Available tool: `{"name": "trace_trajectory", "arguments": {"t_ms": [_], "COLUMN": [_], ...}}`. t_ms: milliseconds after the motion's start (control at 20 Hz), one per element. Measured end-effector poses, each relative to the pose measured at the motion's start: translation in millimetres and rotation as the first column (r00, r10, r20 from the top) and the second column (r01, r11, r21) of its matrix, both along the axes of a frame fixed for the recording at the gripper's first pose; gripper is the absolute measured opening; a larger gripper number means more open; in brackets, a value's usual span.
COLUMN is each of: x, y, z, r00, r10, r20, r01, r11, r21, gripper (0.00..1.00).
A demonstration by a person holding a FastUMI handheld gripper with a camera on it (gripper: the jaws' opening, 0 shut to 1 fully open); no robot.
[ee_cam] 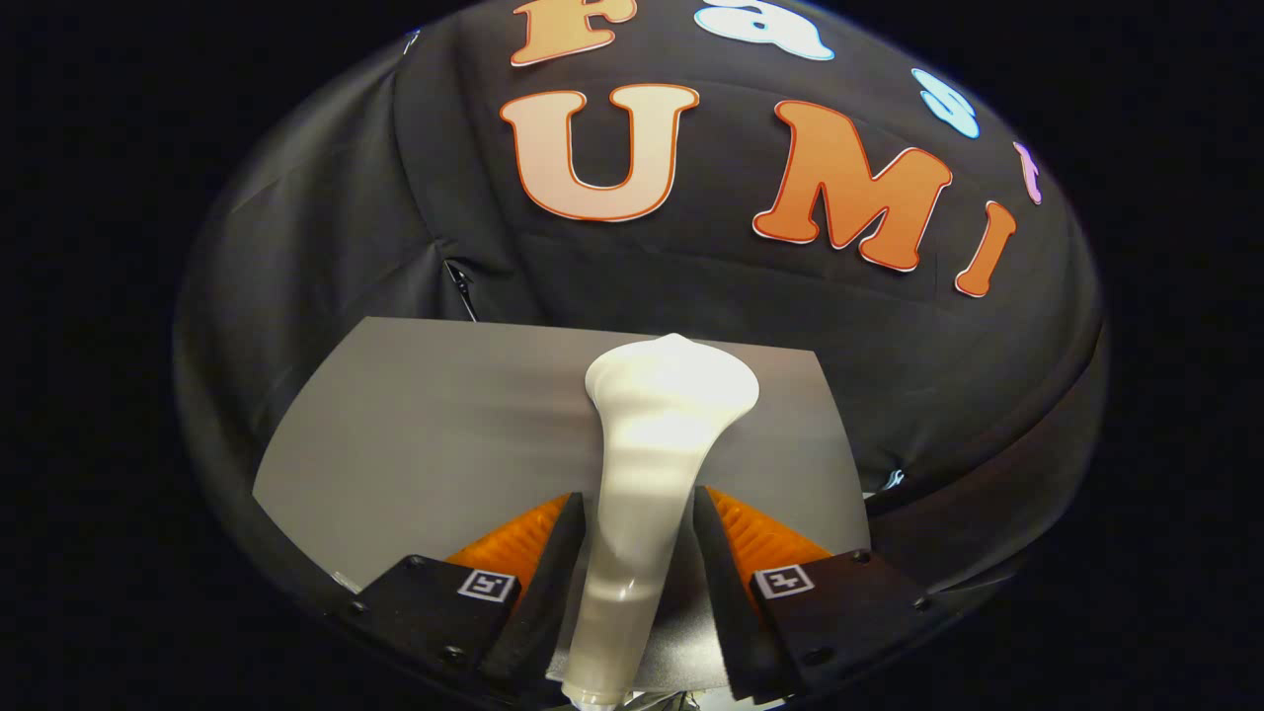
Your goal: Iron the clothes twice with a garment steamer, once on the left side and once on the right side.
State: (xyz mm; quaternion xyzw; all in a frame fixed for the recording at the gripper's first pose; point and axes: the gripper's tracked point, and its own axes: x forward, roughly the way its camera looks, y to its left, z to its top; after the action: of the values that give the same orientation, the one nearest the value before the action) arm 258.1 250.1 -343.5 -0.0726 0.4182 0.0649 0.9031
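The garment steamer (652, 464) sits between the two fingers of your hand-held gripper (637, 538) in the gripper view. It is white and glossy. Its slim handle runs up through the gap between the fingers, and its flared head widens out just beyond the fingertips. You have the fingers closed in on the handle: the left finger (553, 573) presses against one side of it and the right finger (721, 573) lies against the other, so the grip looks firm on both sides. The steamer leans very slightly, with its foot nearer the left finger and its head a little toward the right.

Beyond the fingers you see a grey, flat, matte bench (415, 434) spreading out ahead and to both sides of the steamer. The steamer's head stands out in front of that grey surface; you cannot tell from this view whether the head touches the surface or is held above it. The far edge of the bench meets the booth's black cloth wall (395, 197), which hangs in soft folds behind it and wraps round on both sides. A small dark clip or zip pull (460, 286) shows on the cloth just above the bench's far left corner.
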Motion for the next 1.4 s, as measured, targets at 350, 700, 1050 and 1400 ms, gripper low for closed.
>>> {"name": "trace_trajectory", "arguments": {"t_ms": [350,700,1050,1400], "x": [2,-4,-24,-70], "y": [1,11,6,-9], "z": [-9,6,51,88], "r00": [0.999,0.999,0.991,0.984], "r10": [-0.022,-0.015,-0.014,0.009], "r20": [-0.036,0.044,0.134,0.178], "r01": [0.023,0.011,0.001,-0.032], "r11": [0.999,0.997,0.995,0.991], "r21": [0.028,0.078,0.097,0.127], "gripper": [0.55,0.42,0.41,0.41]}}
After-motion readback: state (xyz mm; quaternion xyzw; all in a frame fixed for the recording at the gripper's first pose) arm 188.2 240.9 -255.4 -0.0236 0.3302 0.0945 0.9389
